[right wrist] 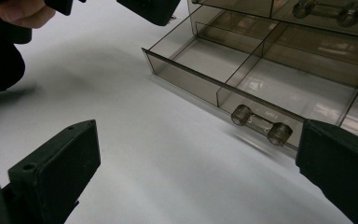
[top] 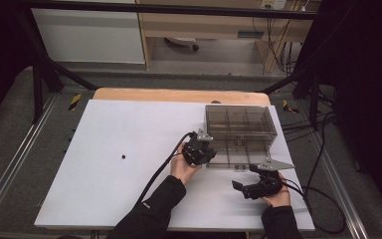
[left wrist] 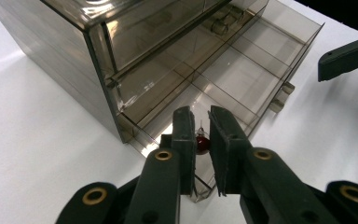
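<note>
A smoky clear plastic drawer box (top: 238,121) stands at the table's far right, its bottom drawer (top: 236,155) pulled out toward me. The drawer (left wrist: 242,74) is split into several compartments. My left gripper (top: 205,149) hangs over the drawer's near left corner. In the left gripper view its jaws (left wrist: 201,119) are shut on a small dark red bead (left wrist: 202,143) with a thin wire. My right gripper (top: 251,180) rests open in front of the drawer. From the right gripper view (right wrist: 196,140) it faces the drawer's clear handle (right wrist: 261,125) with nothing between its fingers.
The white table top (top: 129,189) lies on a wooden board. A small dark speck (top: 124,156) sits left of centre. Cables trail from both grippers toward the table's near edge and right side. A black frame surrounds the table.
</note>
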`<state>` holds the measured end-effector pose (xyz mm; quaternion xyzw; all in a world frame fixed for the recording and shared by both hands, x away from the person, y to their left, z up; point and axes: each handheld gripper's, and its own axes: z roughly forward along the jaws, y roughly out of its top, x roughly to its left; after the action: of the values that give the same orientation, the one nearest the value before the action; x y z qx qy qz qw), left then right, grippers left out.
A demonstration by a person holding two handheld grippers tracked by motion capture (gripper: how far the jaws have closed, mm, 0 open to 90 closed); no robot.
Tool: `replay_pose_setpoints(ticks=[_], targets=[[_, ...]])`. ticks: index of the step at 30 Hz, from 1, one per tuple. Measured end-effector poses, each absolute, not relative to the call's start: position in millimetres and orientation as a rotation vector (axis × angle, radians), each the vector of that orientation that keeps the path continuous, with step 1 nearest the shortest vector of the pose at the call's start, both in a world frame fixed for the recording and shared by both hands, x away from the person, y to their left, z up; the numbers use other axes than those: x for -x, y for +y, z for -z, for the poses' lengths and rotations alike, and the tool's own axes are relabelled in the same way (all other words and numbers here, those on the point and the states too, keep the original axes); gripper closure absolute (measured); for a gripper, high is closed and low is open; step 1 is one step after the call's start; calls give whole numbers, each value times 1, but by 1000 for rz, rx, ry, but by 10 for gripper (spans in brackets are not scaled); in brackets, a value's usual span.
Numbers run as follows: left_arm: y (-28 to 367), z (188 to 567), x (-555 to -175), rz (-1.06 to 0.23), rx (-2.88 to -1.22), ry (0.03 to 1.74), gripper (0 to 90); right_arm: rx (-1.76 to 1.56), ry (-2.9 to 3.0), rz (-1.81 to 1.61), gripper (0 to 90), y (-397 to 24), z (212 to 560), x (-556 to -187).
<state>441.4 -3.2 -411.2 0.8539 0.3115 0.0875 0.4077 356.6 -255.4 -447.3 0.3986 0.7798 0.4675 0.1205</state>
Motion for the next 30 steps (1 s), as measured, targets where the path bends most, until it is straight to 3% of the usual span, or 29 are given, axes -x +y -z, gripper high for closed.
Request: replay_pose_setpoints(ticks=[25,30], targets=[[-14,429,-446,-190,-2184,777,782,-1163,2278,-1372,4,-256,447,-356],[-11,421,-443,-179,-2157,770,708,-1165,2280,-1368,4,-256,447,-357]])
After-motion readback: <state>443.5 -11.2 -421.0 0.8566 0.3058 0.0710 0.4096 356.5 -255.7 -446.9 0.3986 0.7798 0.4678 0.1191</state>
